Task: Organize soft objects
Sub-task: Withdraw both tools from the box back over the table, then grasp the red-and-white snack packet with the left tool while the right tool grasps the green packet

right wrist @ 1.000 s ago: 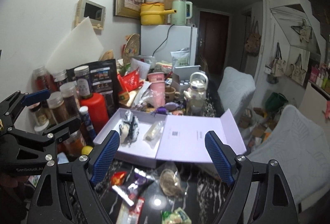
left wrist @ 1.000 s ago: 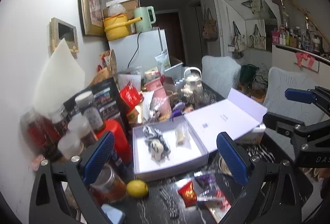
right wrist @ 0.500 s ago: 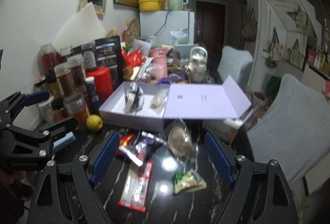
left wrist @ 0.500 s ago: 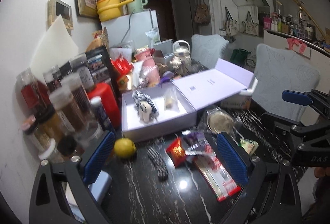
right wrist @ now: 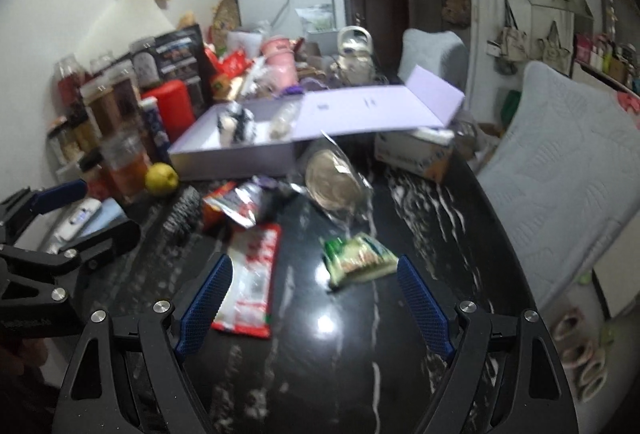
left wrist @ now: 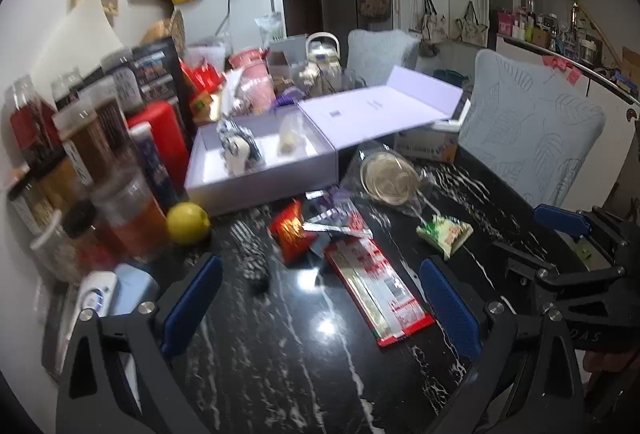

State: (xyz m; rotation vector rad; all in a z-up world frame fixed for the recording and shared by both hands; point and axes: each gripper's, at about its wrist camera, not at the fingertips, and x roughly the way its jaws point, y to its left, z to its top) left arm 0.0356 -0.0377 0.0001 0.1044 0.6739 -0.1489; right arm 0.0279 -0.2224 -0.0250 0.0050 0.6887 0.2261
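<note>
Both grippers lower than before, left gripper [left wrist: 320, 298], right gripper [right wrist: 312, 294], jaws wide.

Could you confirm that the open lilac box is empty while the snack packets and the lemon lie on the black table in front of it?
Not quite: the lilac box is not empty. The left wrist view shows a black-and-white soft toy and a small clear bag inside it. The snack packets and lemon do lie on the black table.

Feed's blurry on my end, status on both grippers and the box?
Left gripper open, empty. Right gripper open, empty, nearest the green packet. Lavender box lid open, two items inside. Wrappers scattered before it.
</note>
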